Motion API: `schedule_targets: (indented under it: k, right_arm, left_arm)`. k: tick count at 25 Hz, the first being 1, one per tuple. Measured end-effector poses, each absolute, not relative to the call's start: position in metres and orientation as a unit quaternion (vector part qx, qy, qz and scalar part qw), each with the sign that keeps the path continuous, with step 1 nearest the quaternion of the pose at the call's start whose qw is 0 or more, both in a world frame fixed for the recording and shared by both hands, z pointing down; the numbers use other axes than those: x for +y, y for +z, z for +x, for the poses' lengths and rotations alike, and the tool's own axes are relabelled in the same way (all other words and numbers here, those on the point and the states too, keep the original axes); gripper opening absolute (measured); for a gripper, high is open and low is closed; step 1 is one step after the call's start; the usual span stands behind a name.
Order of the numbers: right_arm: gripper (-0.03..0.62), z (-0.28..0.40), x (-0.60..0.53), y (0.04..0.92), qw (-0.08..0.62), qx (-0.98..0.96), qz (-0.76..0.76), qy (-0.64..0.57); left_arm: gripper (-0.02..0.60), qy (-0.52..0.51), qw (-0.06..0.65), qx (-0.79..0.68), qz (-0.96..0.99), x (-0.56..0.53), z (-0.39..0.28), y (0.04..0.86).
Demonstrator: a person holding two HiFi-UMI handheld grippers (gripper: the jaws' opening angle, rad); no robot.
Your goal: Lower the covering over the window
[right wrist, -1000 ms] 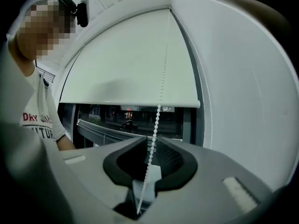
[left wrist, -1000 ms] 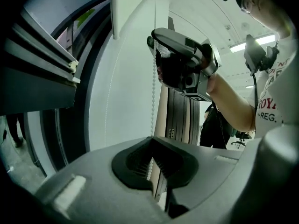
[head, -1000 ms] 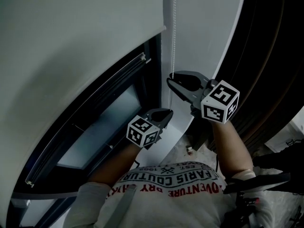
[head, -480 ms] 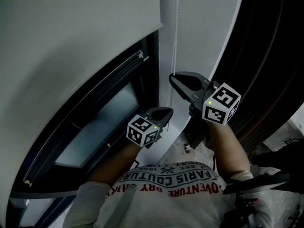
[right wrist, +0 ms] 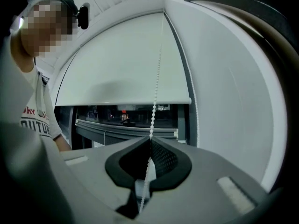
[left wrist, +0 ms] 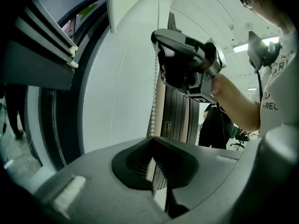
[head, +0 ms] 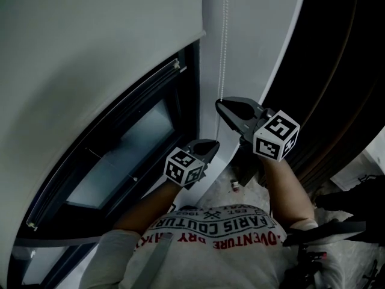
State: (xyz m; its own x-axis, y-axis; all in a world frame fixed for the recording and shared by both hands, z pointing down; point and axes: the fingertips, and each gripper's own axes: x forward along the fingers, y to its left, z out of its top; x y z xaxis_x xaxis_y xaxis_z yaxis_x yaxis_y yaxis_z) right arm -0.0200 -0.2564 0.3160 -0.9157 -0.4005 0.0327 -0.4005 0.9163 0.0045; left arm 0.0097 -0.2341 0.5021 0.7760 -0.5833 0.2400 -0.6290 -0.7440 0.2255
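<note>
My right tongs (head: 220,104) were clamped shut on the bead chain (head: 224,41), which hung straight down the white wall strip (head: 252,35) in the upper middle of the head view and reached their tips. In the right gripper view the beads ran down from the top of the frame into the closed jaws and on between the pads. My left tongs (head: 212,144) sat lower and a little to the left, near the middle of the head view, and were closed on the same chain. In the left gripper view the beads dropped from the right tongs, in the upper middle, to the jaw tips at the lower middle. The roller blind (head: 90,53) filled the upper left of the head view, its bottom edge ending just beside the chain. Below it the window (head: 129,152) lay uncovered, its dark frame and pale glass slanting toward the lower left. My printed shirt (head: 216,227) took up the bottom centre
</note>
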Motion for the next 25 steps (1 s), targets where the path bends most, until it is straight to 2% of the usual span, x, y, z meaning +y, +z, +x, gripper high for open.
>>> schedule_targets:
  k: [8,14,25]
  right_arm:
    - [0.003,-0.016,-0.256,0.334,0.006,-0.976,0.218,0.01]
    - [0.003,-0.014,-0.263,0.375,0.025,-0.972,0.229,0.036]
    - [0.003,-0.025,-0.247,0.464,0.086,-0.967,0.227,0.081]
  left_arm:
    - [0.008,0.058,0.158,-0.336,0.927,-0.233,0.006,0.519]
    - [0.008,0.105,0.152,-0.343,0.921,-0.229,0.001,0.558]
    - [0.009,0.156,0.204,-0.345,0.903,-0.2,-0.015,0.641]
